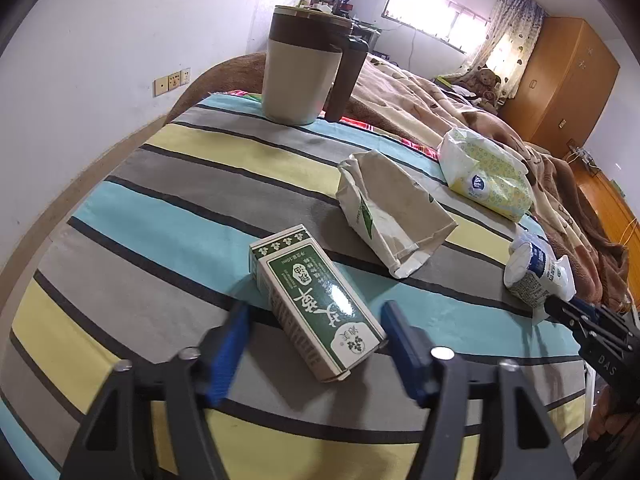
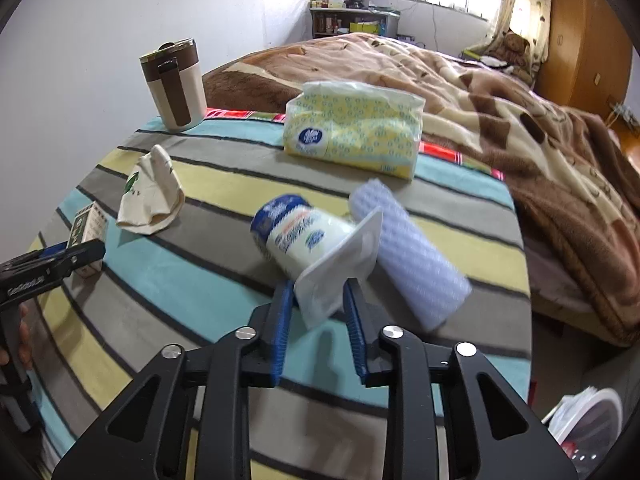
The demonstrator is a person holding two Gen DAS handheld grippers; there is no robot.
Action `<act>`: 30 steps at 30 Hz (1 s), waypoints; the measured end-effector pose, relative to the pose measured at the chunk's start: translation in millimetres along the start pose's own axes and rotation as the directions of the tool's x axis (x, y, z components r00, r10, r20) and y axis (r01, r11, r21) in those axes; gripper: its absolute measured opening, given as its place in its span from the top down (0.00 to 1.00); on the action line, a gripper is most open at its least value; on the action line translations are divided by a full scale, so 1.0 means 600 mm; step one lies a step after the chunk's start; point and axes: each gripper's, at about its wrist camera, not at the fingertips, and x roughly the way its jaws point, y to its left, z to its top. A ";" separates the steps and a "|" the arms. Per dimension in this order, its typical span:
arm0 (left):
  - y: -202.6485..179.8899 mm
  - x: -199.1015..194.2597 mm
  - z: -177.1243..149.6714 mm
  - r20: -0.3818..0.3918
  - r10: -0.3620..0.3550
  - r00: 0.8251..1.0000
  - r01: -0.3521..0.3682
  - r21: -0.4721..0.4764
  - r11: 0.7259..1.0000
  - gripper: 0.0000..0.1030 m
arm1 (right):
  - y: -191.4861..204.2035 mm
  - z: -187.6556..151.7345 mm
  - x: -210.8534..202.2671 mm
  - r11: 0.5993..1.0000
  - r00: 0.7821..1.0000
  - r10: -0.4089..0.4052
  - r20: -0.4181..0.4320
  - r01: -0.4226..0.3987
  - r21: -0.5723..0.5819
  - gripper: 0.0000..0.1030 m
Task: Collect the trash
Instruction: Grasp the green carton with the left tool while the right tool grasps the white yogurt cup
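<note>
A green and white carton point(image 1: 316, 300) lies on the striped cloth point(image 1: 160, 208), its near end between the open fingers of my left gripper point(image 1: 314, 344). A crumpled paper bag point(image 1: 394, 212) lies beyond it. My right gripper point(image 2: 318, 308) is shut on the peeled lid flap of a white yogurt cup point(image 2: 298, 236) and holds it lifted and tilted. The cup point(image 1: 532, 272) and right gripper point(image 1: 588, 328) show at the right of the left wrist view. The carton point(image 2: 88, 232), bag point(image 2: 150, 196) and left gripper point(image 2: 52, 264) show at left in the right wrist view.
A brown and cream mug point(image 1: 300, 68) stands at the cloth's far edge. A yellow tissue pack point(image 2: 352, 128) and a pale blue rolled cloth point(image 2: 412, 252) lie near the cup. A brown blanket point(image 2: 520, 120) covers the bed. A white bin point(image 2: 588, 428) sits at lower right.
</note>
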 end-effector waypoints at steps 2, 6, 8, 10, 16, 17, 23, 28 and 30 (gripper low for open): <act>-0.001 -0.001 -0.003 -0.001 0.005 1.000 -0.005 0.007 1.000 0.47 | 0.000 -0.005 -0.002 0.999 0.999 0.033 -0.012 -0.033 0.001 0.75; -0.002 -0.003 -0.005 0.002 0.006 1.000 -0.006 0.003 1.000 0.47 | 0.009 0.003 -0.042 0.998 0.998 0.035 0.049 -0.033 -0.055 0.73; -0.001 -0.003 -0.005 0.004 0.003 1.000 -0.003 -0.003 1.000 0.47 | 0.008 0.022 -0.058 0.998 0.996 0.033 0.084 -0.028 -0.054 0.60; 0.000 -0.004 -0.006 0.007 0.000 1.000 0.000 -0.008 1.000 0.47 | 0.017 0.047 -0.066 0.997 0.993 0.020 0.118 -0.010 -0.081 0.38; 0.006 -0.006 -0.003 0.002 -0.025 1.000 0.025 -0.014 1.000 0.43 | 0.037 0.078 -0.002 0.988 1.000 0.015 0.017 -0.013 -0.155 0.35; 0.006 -0.006 -0.001 0.000 -0.031 1.000 0.031 -0.015 0.999 0.41 | 0.039 0.082 0.017 0.987 1.000 0.010 -0.014 -0.012 -0.162 0.35; 0.000 -0.001 0.003 -0.002 -0.027 1.000 0.027 -0.001 1.000 0.35 | 0.051 0.072 0.048 0.965 0.993 -0.080 -0.085 0.056 -0.255 0.35; -0.011 0.005 0.002 -0.003 -0.001 1.000 0.001 0.028 1.000 0.33 | 0.051 0.060 0.029 0.952 0.991 -0.107 -0.077 0.080 -0.297 0.44; -0.014 0.006 0.001 -0.001 0.010 1.000 -0.010 0.046 0.999 0.33 | 0.044 0.056 0.021 0.955 0.992 -0.110 -0.070 0.086 -0.283 0.44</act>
